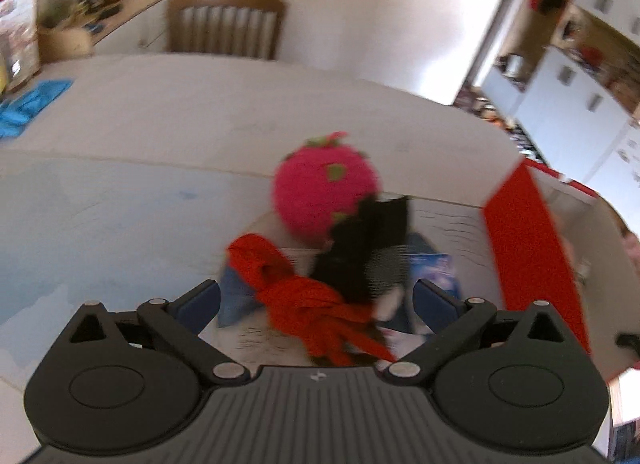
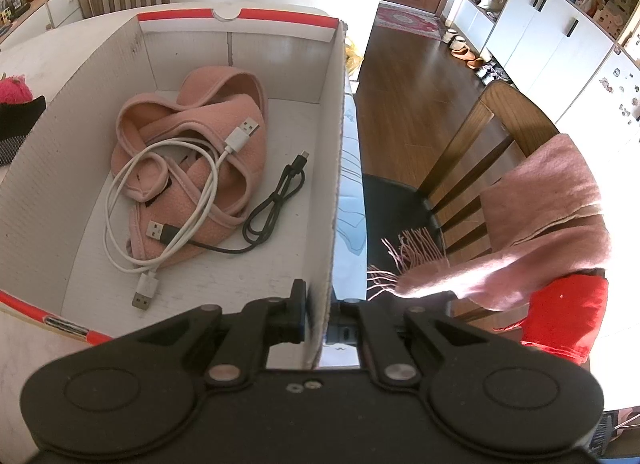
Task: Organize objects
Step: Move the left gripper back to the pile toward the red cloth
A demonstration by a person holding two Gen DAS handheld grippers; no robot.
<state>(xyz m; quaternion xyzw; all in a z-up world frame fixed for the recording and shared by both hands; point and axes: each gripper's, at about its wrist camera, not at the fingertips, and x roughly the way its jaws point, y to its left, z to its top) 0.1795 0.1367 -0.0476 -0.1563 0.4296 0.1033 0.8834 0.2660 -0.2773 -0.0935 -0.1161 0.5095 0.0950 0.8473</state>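
My left gripper (image 1: pixel 316 300) is open over a pile on the table: a red cord (image 1: pixel 304 296) lies between its fingers, with a black cloth (image 1: pixel 364 248) and a pink plush strawberry (image 1: pixel 324 184) just beyond. My right gripper (image 2: pixel 320 316) is shut on the right wall (image 2: pixel 334 168) of a red-and-white cardboard box. Inside the box lie a pink fabric strap (image 2: pixel 200 144), a white USB cable (image 2: pixel 172 200) and a black USB cable (image 2: pixel 272 204). The strawberry (image 2: pixel 14 90) and the black cloth (image 2: pixel 18 120) show at the left edge of the right wrist view.
The box's red outer side (image 1: pixel 528 248) stands right of the pile. A blue cloth (image 1: pixel 28 104) lies at the table's far left. A wooden chair (image 1: pixel 224 22) stands behind the table. Another chair (image 2: pixel 480 160) with a pink scarf (image 2: pixel 540 216) stands right of the box.
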